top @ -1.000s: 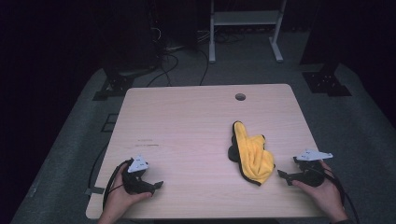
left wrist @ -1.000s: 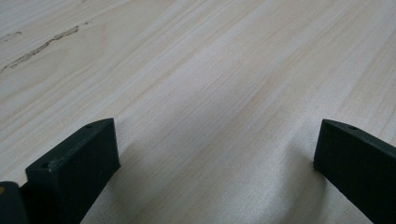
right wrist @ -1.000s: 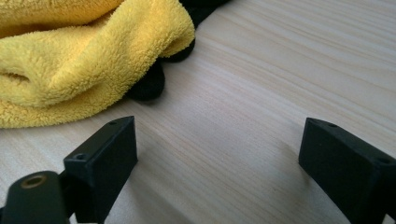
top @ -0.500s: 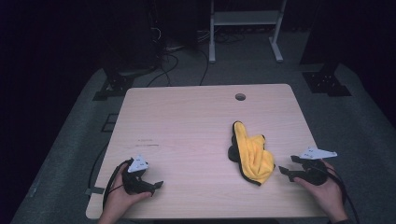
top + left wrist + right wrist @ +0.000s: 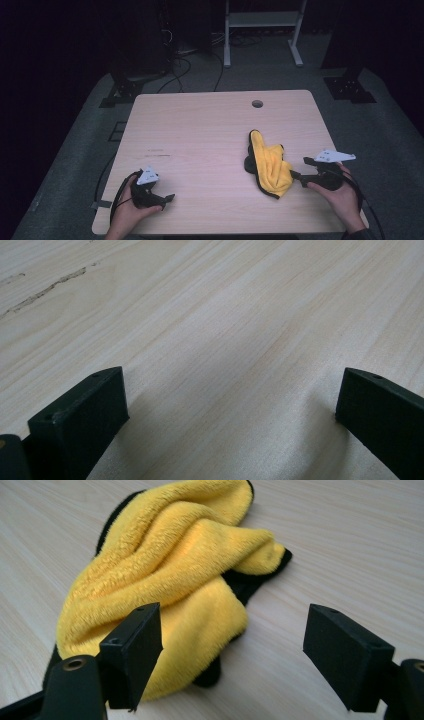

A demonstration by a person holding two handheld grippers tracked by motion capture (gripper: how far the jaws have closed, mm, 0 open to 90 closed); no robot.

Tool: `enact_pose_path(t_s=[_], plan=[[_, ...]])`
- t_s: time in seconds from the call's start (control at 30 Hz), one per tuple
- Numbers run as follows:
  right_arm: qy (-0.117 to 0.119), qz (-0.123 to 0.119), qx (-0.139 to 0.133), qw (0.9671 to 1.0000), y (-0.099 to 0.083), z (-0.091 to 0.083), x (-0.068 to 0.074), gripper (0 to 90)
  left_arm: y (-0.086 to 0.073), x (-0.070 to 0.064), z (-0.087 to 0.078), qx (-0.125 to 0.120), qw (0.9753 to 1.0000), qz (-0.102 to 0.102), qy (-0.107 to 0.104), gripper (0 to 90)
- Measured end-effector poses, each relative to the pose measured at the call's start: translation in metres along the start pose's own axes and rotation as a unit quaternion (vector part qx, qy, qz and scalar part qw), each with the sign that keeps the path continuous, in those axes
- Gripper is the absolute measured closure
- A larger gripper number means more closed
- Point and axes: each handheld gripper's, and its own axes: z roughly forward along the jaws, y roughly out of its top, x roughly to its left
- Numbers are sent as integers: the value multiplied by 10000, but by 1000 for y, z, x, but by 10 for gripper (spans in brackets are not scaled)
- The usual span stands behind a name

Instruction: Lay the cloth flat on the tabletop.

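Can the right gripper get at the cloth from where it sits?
Probably yes. The right gripper is open, aimed at the cloth, whose near edge lies just ahead of its jaws, with bare table around it and nothing between.

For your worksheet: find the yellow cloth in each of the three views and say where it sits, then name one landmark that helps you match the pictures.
High view: the yellow cloth lies right of centre on the table, just left of the right gripper.
Left gripper view: not in this picture; bare table wood lies between the jaws.
Right gripper view: the cloth fills the upper left, behind the left jaw.
Shared landmark: the pale wood-grain tabletop.
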Motion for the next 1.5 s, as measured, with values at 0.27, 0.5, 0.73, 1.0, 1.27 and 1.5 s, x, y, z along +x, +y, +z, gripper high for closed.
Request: enact_pose_path(t_s=[0.27,0.5,0.73,1.0,1.27,1.5], plan=[[165,-193,-14,9997,16,17,11,228,0,0,0,16,10000,14,0,0],[318,-274,83,9991,27,35,21,230,0,0,0,15,10000,1,0,0],[462,-472,271,9974,34,56,36,233,0,0,0,17,10000,-2,3,0],[409,-469,501,9968,32,71,35,449,0,0,0,12,10000,-3,5,0],[585,-61,365,9976,35,58,29,756,0,0,0,8,10000,-4,5,0],[868,-121,157,9960,44,49,41,788,0,0,0,11,10000,-4,5,0]])
